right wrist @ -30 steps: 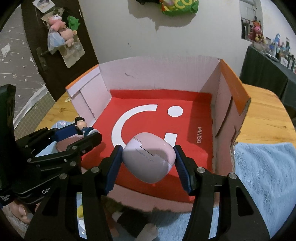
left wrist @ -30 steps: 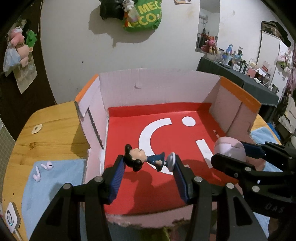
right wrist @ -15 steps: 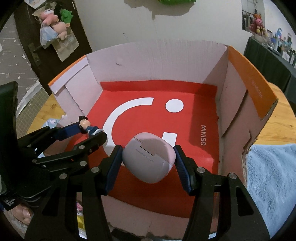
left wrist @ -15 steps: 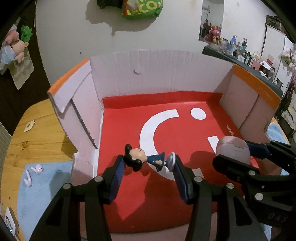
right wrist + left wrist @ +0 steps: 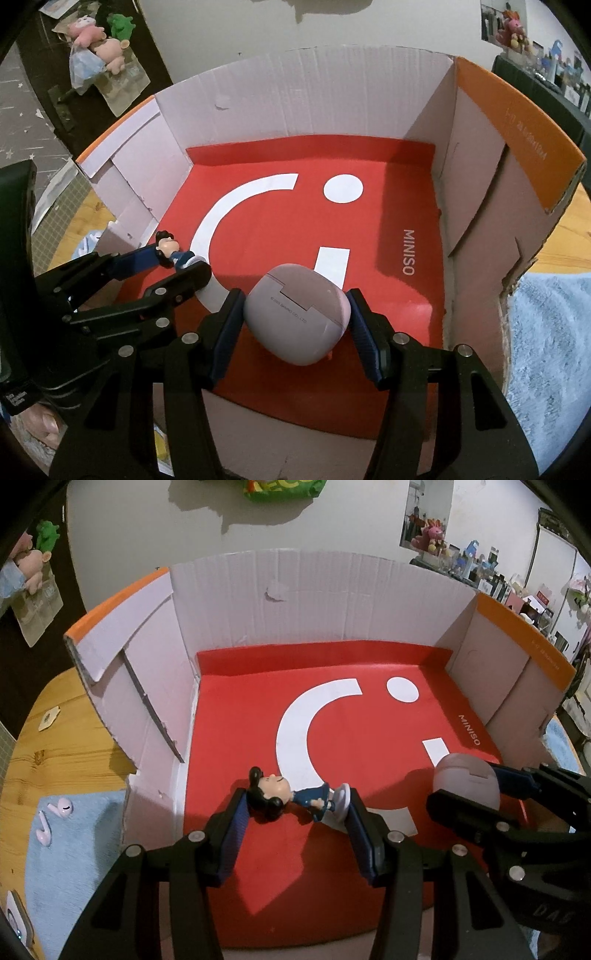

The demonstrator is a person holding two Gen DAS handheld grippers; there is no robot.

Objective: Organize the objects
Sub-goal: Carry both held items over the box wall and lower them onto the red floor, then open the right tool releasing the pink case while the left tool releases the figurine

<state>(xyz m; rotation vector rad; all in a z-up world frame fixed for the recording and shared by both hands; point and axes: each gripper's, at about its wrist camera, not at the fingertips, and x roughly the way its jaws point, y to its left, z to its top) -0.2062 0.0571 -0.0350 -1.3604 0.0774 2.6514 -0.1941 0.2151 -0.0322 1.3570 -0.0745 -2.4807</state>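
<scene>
My left gripper [image 5: 295,805] is shut on a small figurine [image 5: 291,798] with black hair and a blue outfit, held sideways over the red floor of an open cardboard box [image 5: 332,602]. My right gripper [image 5: 295,317] is shut on a pink earbud case [image 5: 297,317], held over the same box floor [image 5: 388,221]. In the left wrist view the case [image 5: 467,779] and right gripper show at the right. In the right wrist view the figurine [image 5: 171,251] and left gripper [image 5: 177,260] show at the left.
The box has white inner walls and orange flaps [image 5: 517,122]. Two pink earbuds [image 5: 51,818] lie on a blue cloth [image 5: 74,867] left of the box on the wooden table [image 5: 66,731]. Another blue cloth [image 5: 550,350] lies to the right.
Both grippers have moved forward over the box's front wall and lower into the box, each still holding its object. The box floor now fills more of both views.
</scene>
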